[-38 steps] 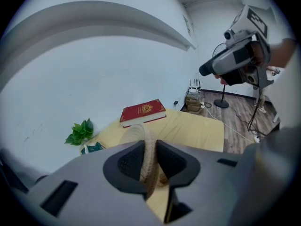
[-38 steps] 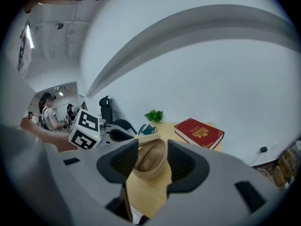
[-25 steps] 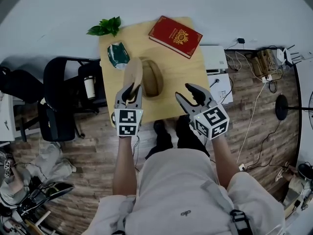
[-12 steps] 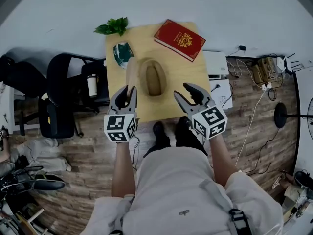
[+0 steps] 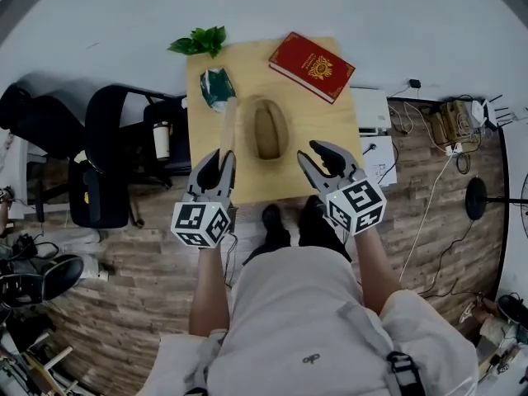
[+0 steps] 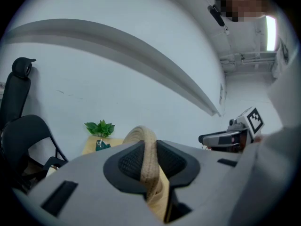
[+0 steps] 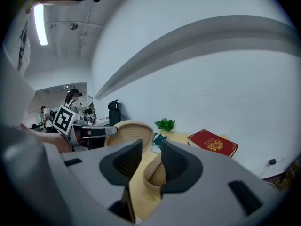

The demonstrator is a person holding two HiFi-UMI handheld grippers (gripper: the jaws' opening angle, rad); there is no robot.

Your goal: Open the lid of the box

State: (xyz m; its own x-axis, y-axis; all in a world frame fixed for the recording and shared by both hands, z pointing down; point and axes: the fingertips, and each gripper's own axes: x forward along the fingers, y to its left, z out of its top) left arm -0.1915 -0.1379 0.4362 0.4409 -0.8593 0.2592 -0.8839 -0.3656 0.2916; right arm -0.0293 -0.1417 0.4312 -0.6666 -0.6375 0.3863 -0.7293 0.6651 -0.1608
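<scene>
One desk [image 5: 323, 115]. On it: one box [image 5: 268, 130], one book [image 5: 312, 54] at the far right corner, one plant [image 5: 200, 40] at the far left corner, one packet [image 5: 217, 87].

Box: woven, oval, open, mid-desk. One lid [image 5: 228, 126], raised on edge beside it, toward the left edge.

Left gripper [image 5: 221, 157]: clamped on the lid's rim. Right gripper [image 5: 312, 151]: jaws apart, just been closing, nothing between.

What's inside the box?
Nothing visible: the head view shows only woven floor in the box. The lid is off, clamped on edge in the left gripper. The foot of the inner wall is shadowed, so something small there could go unseen.
</scene>
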